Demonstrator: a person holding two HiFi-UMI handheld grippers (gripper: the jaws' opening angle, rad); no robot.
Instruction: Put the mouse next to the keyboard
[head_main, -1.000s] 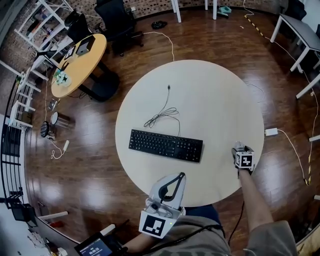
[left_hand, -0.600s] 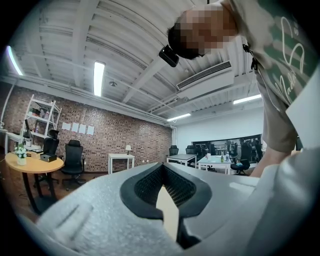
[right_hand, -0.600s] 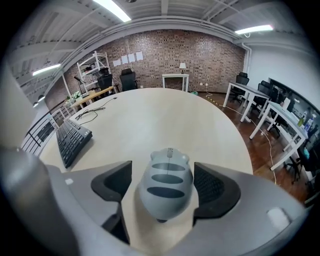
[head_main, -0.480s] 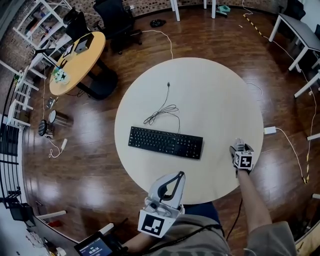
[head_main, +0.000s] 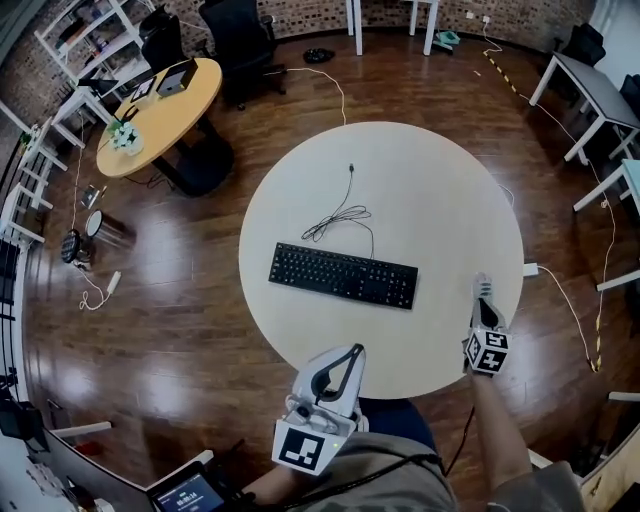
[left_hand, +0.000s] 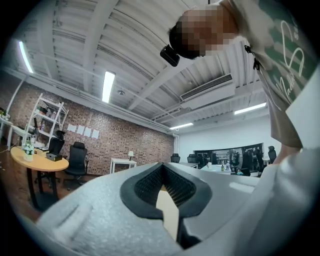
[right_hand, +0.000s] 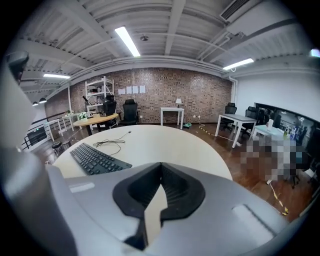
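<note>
A black keyboard (head_main: 343, 275) (right_hand: 97, 160) lies across the middle of the round white table (head_main: 420, 190), and its thin black cable (head_main: 340, 215) loops away toward the far side. No mouse shows in any view. My right gripper (head_main: 482, 286) (right_hand: 161, 169) hovers at the table's near right edge, well to the right of the keyboard. It points across the tabletop and its jaws are shut with nothing between them. My left gripper (head_main: 352, 352) (left_hand: 162, 169) is held close to the person's body at the near edge. It is tilted up at the ceiling, shut and holding nothing.
A round yellow table (head_main: 160, 110) with small items and a black office chair (head_main: 235, 40) stand at the back left. White desks (head_main: 590, 80) line the right side. A white adapter (head_main: 530, 268) with a cord lies on the wooden floor beside the table.
The right gripper has drawn back toward the near right edge of the table, farther from the keyboard. The left gripper has stayed put. The head view has shifted slightly.
</note>
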